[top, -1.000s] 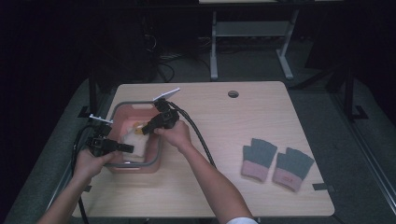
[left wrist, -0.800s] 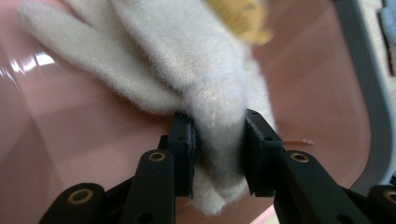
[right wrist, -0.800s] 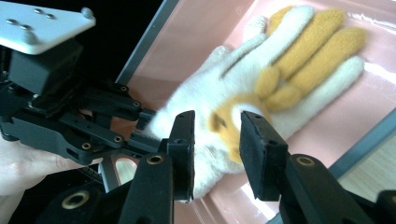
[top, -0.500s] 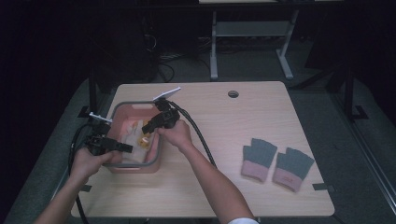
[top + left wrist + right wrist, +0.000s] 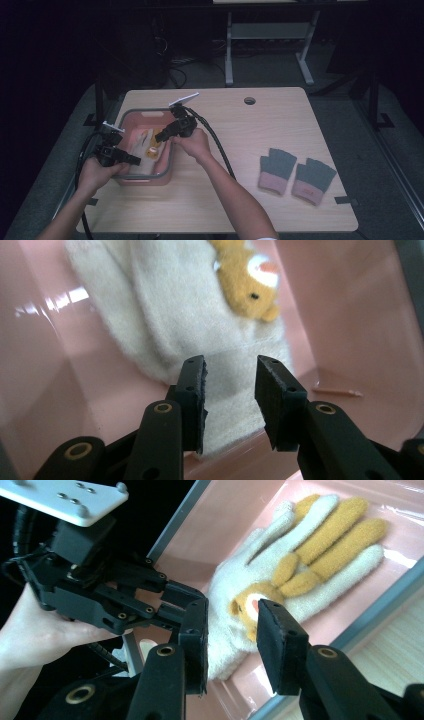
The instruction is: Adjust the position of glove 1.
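Inside the pink tub (image 5: 165,172) lies one cream-and-yellow glove (image 5: 280,575) — its long axis follows the tub, fingers toward the far end. Two grey gloves (image 5: 296,172) rest on the surface (image 5: 280,115). Both the left gripper (image 5: 230,385) and the right gripper (image 5: 232,625) hang over it, jaws apart and gripping nothing — the left's have just been closing.

We see our right hand-held gripper (image 5: 231,630) with jaws parted above a cream knitted glove with orange fingers (image 5: 280,575) lying in the pink plastic tub (image 5: 235,520); the left hand-held gripper (image 5: 192,607) reaches in beside it.

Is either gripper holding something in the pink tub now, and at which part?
No. The left gripper and right gripper hover open over the cream glove; neither grips it.
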Motion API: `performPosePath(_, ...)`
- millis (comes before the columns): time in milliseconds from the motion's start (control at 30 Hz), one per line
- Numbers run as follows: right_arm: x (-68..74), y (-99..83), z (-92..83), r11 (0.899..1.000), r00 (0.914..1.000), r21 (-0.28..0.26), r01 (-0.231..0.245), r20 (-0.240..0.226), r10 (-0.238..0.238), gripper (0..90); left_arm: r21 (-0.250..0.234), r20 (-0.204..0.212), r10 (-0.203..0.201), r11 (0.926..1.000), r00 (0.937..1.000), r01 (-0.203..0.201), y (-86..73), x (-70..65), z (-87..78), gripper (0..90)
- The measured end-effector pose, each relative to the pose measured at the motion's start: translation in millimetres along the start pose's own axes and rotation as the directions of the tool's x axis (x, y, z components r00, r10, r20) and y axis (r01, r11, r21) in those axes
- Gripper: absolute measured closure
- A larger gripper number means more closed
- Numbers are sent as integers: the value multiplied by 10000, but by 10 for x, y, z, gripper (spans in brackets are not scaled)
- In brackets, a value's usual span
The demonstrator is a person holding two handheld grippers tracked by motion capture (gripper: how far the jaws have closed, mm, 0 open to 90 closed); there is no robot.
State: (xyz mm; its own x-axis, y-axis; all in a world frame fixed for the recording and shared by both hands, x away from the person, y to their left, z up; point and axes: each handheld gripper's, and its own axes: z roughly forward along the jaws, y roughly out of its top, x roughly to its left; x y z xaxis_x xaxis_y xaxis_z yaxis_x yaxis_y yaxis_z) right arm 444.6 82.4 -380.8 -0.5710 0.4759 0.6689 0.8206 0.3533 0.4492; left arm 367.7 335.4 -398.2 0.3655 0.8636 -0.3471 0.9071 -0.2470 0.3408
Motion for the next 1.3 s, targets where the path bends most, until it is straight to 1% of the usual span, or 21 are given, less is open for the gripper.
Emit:
performPosePath(167, -1, -27, -48, 10000, 10000, -50, 12, -41, -13, 651, -84, 86, -17, 10000, 10000, 17, -1, -3, -25, 636)
performPosePath(267, -8, -39, -94, 9999, 10000, -109, 31, -55, -31, 647, -412, 212, -38, 9991, 9998, 47, 5, -15, -76, 629)
performPosePath(333, -15, -46, -128, 9998, 10000, -205, 33, -93, -35, 646, -605, 393, -32, 9982, 9992, 56, 15, -25, -117, 620)
performPosePath(433, -24, -57, -181, 9995, 9999, -314, 48, -135, -53, 640, -903, 431, 11, 9959, 9991, 28, 33, -36, -172, 608)
performPosePath(500, -30, -65, -209, 9994, 9999, -350, 9, -142, -14, 632, -1095, 564, -45, 9939, 9984, 107, 41, -39, -199, 605)
performPosePath(600, -36, -73, -255, 9989, 9996, -459, -29, -294, 15, 616, -1339, 765, -104, 9908, 9970, 206, 48, -44, -233, 589)
performPosePath(700, -38, -79, -300, 9985, 9992, -538, -25, -398, 3, 596, -1554, 906, -82, 9876, 9959, 223, 60, -68, -255, 572)
performPosePath(733, -39, -82, -315, 9984, 9989, -565, -13, -472, -14, 591, -1598, 954, -20, 9870, 9954, 173, 68, -72, -263, 561)
performPosePath(767, -40, -86, -331, 9982, 9987, -596, -3, -509, -28, 585, -1711, 1012, -89, 9849, 9948, 262, 76, -88, -264, 550)
performPosePath(800, -44, -91, -349, 9981, 9983, -622, 24, -575, -59, 580, -1713, 1009, -27, 9850, 9949, 201, 85, -95, -270, 543)
performPosePath(900, -49, -104, -409, 9973, 9982, -736, 25, -603, -69, 571, -1890, 1156, 46, 9818, 9933, 174, 114, -130, -285, 531)
performPosePath(967, -61, -118, -450, 9968, 9976, -793, -27, -695, -28, 564, -1933, 1198, 176, 9811, 9926, 60, 132, -155, -293, 526)
performPosePath(1033, -78, -135, -484, 9962, 9968, -863, -123, -793, 54, 558, -2014, 1271, 214, 9795, 9917, 47, 147, -194, -293, 523)
performPosePath(1133, -104, -163, -527, 9952, 9966, -968, -158, -820, 78, 555, -2075, 1307, 370, 9782, 9907, -92, 168, -243, -298, 516)
performPosePath(1267, -140, -203, -583, 9938, 9965, -1082, -250, -814, 162, 548, -2234, 1423, 432, 9747, 9889, -104, 193, -319, -313, 502)
performPosePath(1300, -144, -212, -602, 9938, 9969, -1090, -226, -774, 142, 540, -2292, 1503, 478, 9733, 9875, -122, 198, -339, -316, 496)
